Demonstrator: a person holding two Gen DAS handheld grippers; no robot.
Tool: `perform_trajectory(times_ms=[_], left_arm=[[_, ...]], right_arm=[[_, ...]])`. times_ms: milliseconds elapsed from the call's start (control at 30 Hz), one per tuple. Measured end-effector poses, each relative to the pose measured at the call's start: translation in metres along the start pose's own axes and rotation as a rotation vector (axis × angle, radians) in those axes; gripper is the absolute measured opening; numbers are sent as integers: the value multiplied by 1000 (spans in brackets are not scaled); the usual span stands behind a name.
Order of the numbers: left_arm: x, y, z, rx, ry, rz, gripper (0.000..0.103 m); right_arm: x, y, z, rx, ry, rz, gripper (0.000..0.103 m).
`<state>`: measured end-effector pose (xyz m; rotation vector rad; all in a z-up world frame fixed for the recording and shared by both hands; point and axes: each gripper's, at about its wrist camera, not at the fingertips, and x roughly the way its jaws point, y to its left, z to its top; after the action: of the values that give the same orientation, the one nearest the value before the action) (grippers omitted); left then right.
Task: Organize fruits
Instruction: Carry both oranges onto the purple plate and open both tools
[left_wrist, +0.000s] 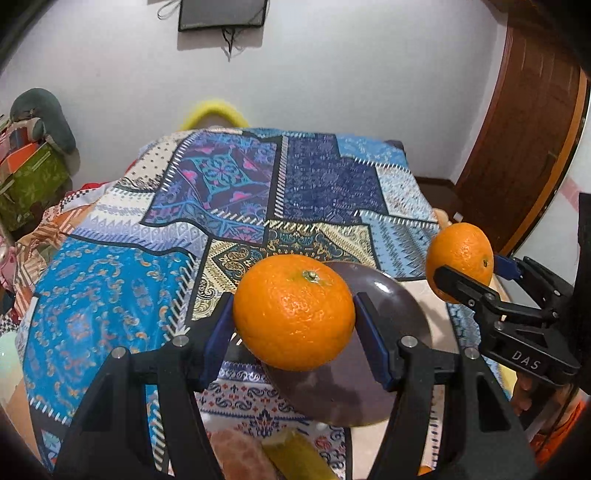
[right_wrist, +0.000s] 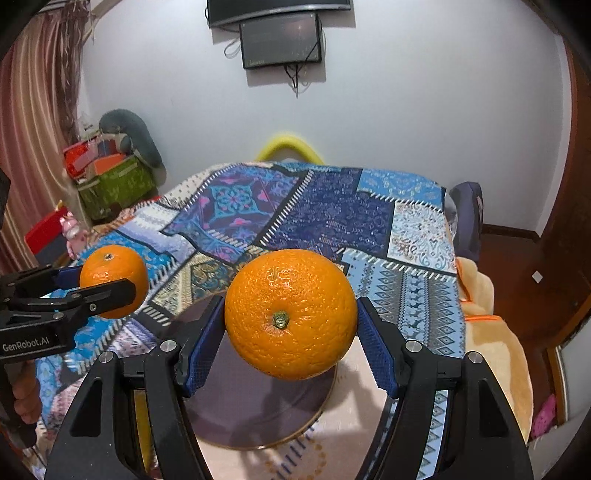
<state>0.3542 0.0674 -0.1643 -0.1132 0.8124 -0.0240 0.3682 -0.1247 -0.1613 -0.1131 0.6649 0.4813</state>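
Two oranges are up in the air at once: one orange (left_wrist: 294, 312) is clamped between the blue pads of the left gripper (left_wrist: 294, 314), stem end tipped upward, and a second orange (right_wrist: 290, 314) is pinched the same way in the right gripper (right_wrist: 290, 317), stem facing the camera. Both sets of jaws are set about half open, pressed flat against the fruit's sides. Just below and beyond each gripper a dark purple plate (right_wrist: 258, 413) is seen, resting on the patterned cloth (left_wrist: 110, 280) that covers the table; what shows of its surface looks bare. From the left wrist view the right gripper is seen off to the right, close by. So the picking-up is judged done for these two fruits, and the setting-down is not yet done. Near the bottom edge below the left gripper, something yellow (left_wrist: 295, 458) and something pinkish are glimpsed, too blurred to be named.
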Motion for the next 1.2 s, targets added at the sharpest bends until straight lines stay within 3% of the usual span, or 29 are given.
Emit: perform_trajectory(times_ms=[433, 733, 1200], left_arm=[[78, -2, 7, 10, 165, -52, 64], [107, 2, 1, 4, 249, -42, 64], [82, 7, 5, -30, 198, -37, 70]], right_arm=[[60, -6, -11, -16, 144, 3, 67], [80, -11, -19, -21, 190, 27, 67], [74, -10, -20, -11, 191, 43, 69]])
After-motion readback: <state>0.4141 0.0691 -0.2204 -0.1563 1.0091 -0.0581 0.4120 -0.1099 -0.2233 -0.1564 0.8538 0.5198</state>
